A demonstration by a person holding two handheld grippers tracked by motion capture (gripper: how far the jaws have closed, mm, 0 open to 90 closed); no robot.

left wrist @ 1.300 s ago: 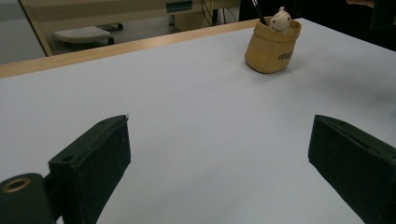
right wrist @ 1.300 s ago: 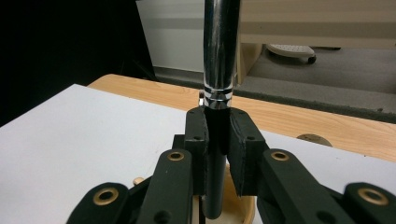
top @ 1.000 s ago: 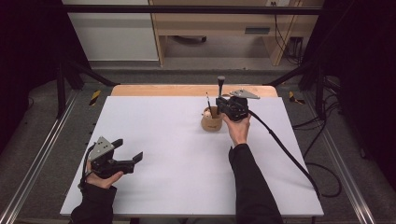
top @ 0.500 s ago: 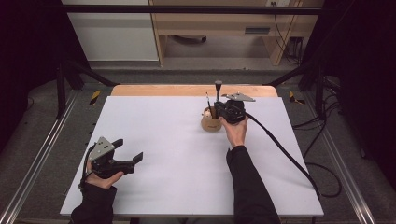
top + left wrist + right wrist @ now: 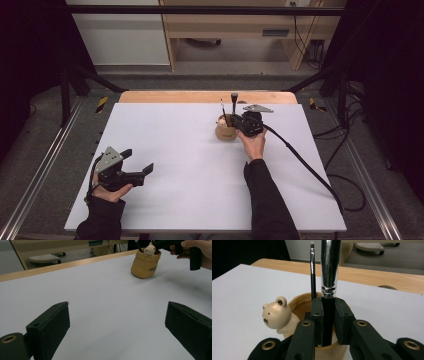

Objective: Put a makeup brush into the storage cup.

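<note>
My left gripper (image 5: 142, 172) rests near me on the white table (image 5: 175, 200), jaws spread wide with nothing between them. Farther out, my right gripper (image 5: 328, 320) is clamped on a thick brush (image 5: 329, 277) held upright, and it has sunk lower since a second ago, handle entering the tan cup (image 5: 226, 132); I judge release comes next. The cup's lettering (image 5: 151, 269) is too blurred to read.
</note>
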